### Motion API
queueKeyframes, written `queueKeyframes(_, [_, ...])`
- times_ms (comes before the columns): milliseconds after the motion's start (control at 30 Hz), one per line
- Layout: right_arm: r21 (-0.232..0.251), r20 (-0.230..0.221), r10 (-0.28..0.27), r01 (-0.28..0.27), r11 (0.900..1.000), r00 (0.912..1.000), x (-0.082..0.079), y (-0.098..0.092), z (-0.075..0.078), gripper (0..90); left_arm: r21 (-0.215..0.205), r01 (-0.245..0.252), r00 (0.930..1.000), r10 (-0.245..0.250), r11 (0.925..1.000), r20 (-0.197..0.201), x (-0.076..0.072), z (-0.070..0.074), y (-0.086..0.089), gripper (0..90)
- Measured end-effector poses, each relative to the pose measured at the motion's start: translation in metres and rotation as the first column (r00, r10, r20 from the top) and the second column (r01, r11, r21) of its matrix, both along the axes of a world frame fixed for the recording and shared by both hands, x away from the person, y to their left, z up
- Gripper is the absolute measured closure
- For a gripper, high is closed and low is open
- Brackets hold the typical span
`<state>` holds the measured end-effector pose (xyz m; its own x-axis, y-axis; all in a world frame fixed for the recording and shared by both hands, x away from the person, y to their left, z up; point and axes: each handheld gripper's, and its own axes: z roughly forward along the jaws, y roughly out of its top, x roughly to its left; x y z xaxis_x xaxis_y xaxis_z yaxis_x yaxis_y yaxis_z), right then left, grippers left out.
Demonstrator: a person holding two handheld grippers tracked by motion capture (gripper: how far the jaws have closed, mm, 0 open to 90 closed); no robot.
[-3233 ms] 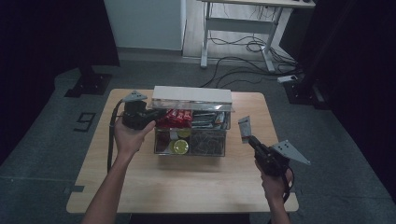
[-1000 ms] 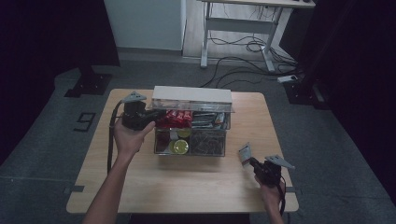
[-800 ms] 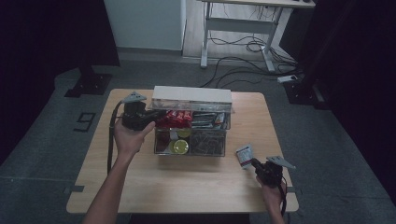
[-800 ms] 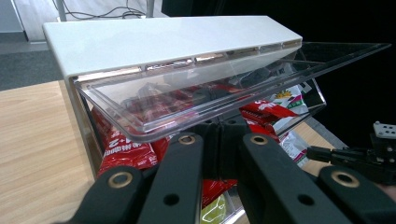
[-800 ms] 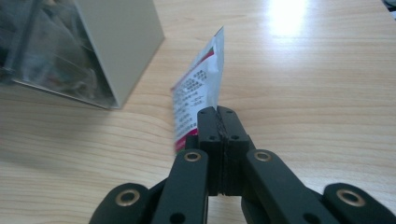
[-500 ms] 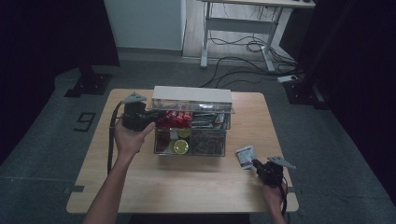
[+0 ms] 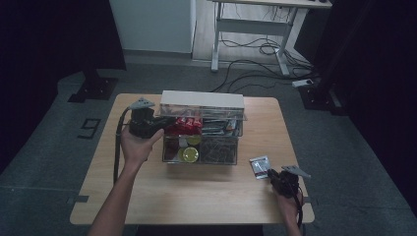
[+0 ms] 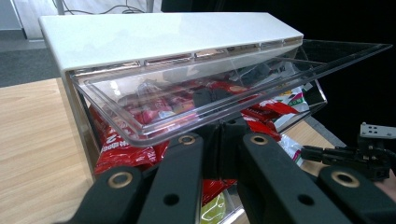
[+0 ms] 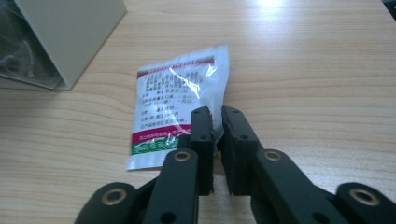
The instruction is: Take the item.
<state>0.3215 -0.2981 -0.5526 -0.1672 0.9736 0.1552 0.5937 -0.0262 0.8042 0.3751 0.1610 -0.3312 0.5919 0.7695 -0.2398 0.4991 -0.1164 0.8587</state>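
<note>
While the left gripper (image 8: 219,140) pinches the clear lid (image 8: 224,88), the right gripper (image 9: 215,126), just parting, straddles the sachet (image 9: 177,102).

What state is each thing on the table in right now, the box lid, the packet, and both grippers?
Clear lid: lifted, propped open.
Clear box: open, packed with red packets and other snacks.
Left gripper: shut on the front edge of the clear lid.
White sachet: lying flat on the table, right of the box.
Right gripper: jaws just opening, a narrow gap showing, the sachet's corner between them, no longer clamped.
</note>
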Motion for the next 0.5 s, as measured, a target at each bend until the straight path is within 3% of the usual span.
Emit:
queueKeyframes(267, [-0.104,0.021,-0.028,0.03,0.994,0.9994,-0.0008,0.0067,0.001,65.7,0.002,0.001,1.0,-0.001,1.0,0.001,-0.0005,0.0,-0.0003,88.8])
queueKeyframes(500, [-0.081,0.041,-0.018,0.021,0.997,0.999,-0.0016,0.0079,0.0037,57.0,0.004,0.001,1.0,-0.001,1.0,-0.001,-0.0005,-0.0006,0.0002,88.8])
